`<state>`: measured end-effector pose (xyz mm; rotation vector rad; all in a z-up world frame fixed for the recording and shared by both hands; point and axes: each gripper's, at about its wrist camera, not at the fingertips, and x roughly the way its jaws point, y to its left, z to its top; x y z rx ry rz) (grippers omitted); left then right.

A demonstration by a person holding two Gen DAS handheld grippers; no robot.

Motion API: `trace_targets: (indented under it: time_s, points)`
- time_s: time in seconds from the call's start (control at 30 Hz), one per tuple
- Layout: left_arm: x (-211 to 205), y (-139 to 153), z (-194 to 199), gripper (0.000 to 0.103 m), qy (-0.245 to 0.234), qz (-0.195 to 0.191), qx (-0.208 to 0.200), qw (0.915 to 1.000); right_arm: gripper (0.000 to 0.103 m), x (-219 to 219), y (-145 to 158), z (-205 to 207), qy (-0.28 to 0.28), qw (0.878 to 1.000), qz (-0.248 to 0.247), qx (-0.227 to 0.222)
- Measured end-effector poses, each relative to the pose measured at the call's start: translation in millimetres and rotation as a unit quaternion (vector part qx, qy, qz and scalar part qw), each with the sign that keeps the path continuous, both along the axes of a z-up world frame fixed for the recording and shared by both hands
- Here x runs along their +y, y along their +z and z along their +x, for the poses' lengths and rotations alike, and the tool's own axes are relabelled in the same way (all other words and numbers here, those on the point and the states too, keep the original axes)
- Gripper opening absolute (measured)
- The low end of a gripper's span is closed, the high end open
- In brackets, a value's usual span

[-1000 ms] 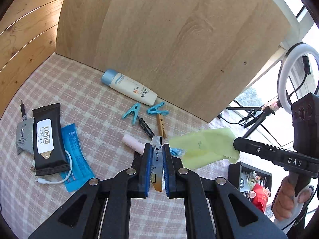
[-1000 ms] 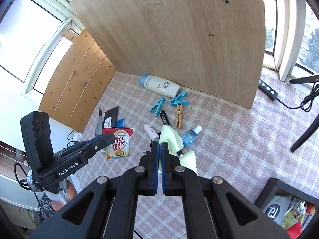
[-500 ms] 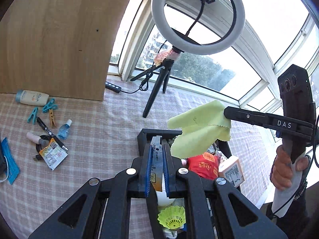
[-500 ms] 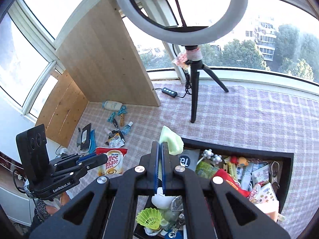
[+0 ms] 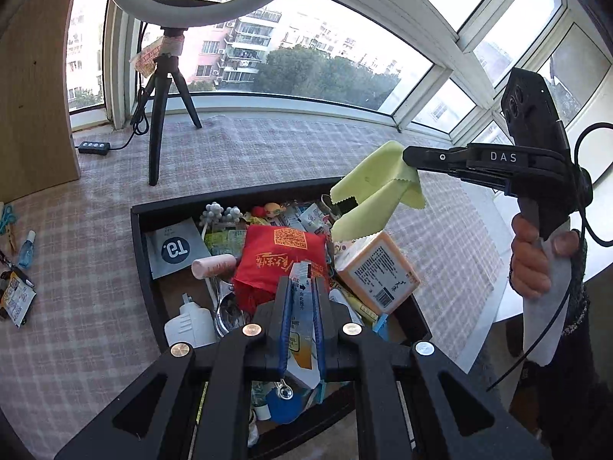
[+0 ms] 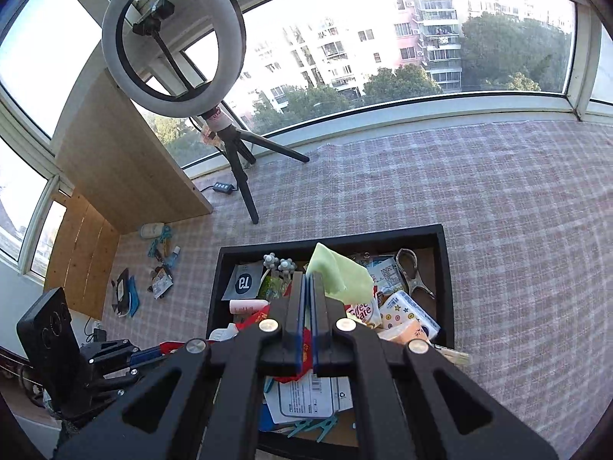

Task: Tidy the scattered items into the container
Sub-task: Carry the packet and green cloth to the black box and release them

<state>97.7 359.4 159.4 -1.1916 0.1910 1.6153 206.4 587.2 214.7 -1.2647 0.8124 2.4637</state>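
A soft yellow-green cloth with pinked edges is pinched in the closed right gripper above the black rectangular tray's far edge. A flat printed sachet is clamped in the left gripper over its cluttered middle.

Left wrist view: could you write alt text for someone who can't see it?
Black tongs pinch a small printed sachet above a black tray crammed with oddments, on a checked tablecloth. To the right, a hand holds second tongs gripping a yellow-green cloth over the tray.
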Motion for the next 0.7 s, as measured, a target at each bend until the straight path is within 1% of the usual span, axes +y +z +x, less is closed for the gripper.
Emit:
trace_targets:
  time_s: [0.07,0.1,0.13,0.17,0.2,0.23,0.27,0.47,0.57,0.7]
  points:
    - [7,-2,14,0.01,-0.021,-0.002,-0.012,0.9997,0.004,1,1,2,-0.014,1.0,0.022,-0.008]
    - [11,-5,21,0.013,-0.034,-0.007,-0.024,0.9991,0.007,3,0,3,-0.017,1.0,0.021,-0.011]
    - [14,-7,25,0.03,-0.04,-0.013,-0.038,0.9984,0.022,4,-2,2,-0.015,1.0,0.011,-0.014]
    - [14,-9,28,0.052,-0.035,-0.016,-0.042,0.9983,0.036,5,-3,2,-0.018,1.0,0.002,-0.014]
    - [13,-9,31,0.054,-0.031,-0.014,-0.037,0.9987,0.041,4,-3,3,-0.024,1.0,0.002,-0.01]
    - [12,-8,33,0.054,-0.029,-0.014,-0.026,0.9992,0.044,2,-2,3,-0.026,1.0,0.007,-0.007]
    - [11,-8,34,0.054,-0.026,-0.015,-0.018,0.9994,0.044,-1,-1,2,-0.022,1.0,0.012,-0.007]
    - [-8,-5,22,0.054,0.005,-0.018,0.002,0.9998,0.044,-21,0,-15,0.014,1.0,0.019,-0.005]
    - [-22,-7,7,0.054,0.031,-0.019,0.008,0.9993,0.044,-35,-5,-28,0.037,0.999,0.015,-0.009]
    - [-49,-12,-18,0.054,0.078,-0.022,0.007,0.9967,0.044,-60,-12,-53,0.071,0.997,0.015,-0.016]
